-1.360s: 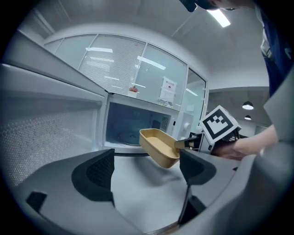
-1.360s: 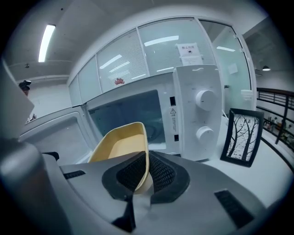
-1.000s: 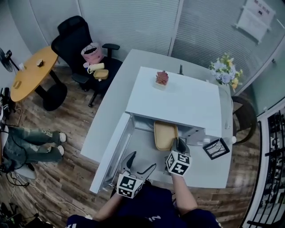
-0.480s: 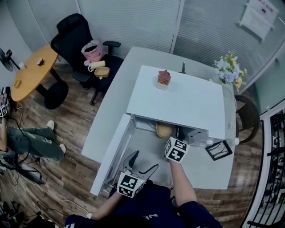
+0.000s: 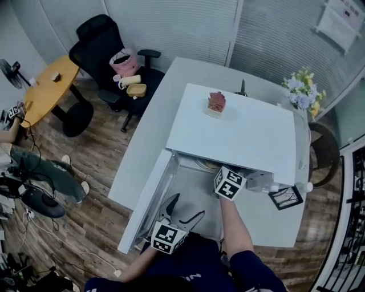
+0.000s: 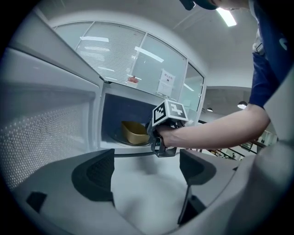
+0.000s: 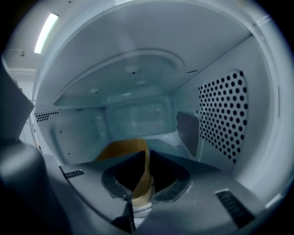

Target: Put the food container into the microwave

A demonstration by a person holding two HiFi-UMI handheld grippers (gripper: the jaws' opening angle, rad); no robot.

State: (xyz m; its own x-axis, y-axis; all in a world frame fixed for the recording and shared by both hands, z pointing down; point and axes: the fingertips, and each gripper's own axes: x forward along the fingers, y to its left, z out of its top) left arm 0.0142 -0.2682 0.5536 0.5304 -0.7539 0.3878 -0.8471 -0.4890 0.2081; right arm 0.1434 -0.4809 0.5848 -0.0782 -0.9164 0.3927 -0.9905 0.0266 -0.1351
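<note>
Your right gripper (image 7: 143, 183) is clamped on the near rim of the tan food container (image 7: 124, 151), which is inside the cavity of the microwave (image 5: 239, 131). Your left gripper (image 6: 147, 173) hangs in front of the microwave, jaws wide apart with nothing between them, beside its open door (image 5: 149, 197).

An office is shown. Glass partition walls (image 5: 171, 23) lined with blinds are seen from eleven to two o'clock, with a paper notice (image 5: 341, 17) stuck on at one o'clock. A black swivel chair (image 5: 100, 45) is placed at ten o'clock, beside a round wooden table (image 5: 48, 88) at nine. A long grey desk (image 5: 144, 145) at the centre is topped by a white microwave (image 5: 245, 131), with flowers (image 5: 302, 90) at two o'clock. Wood-plank flooring (image 5: 97, 188) is laid around it.
</note>
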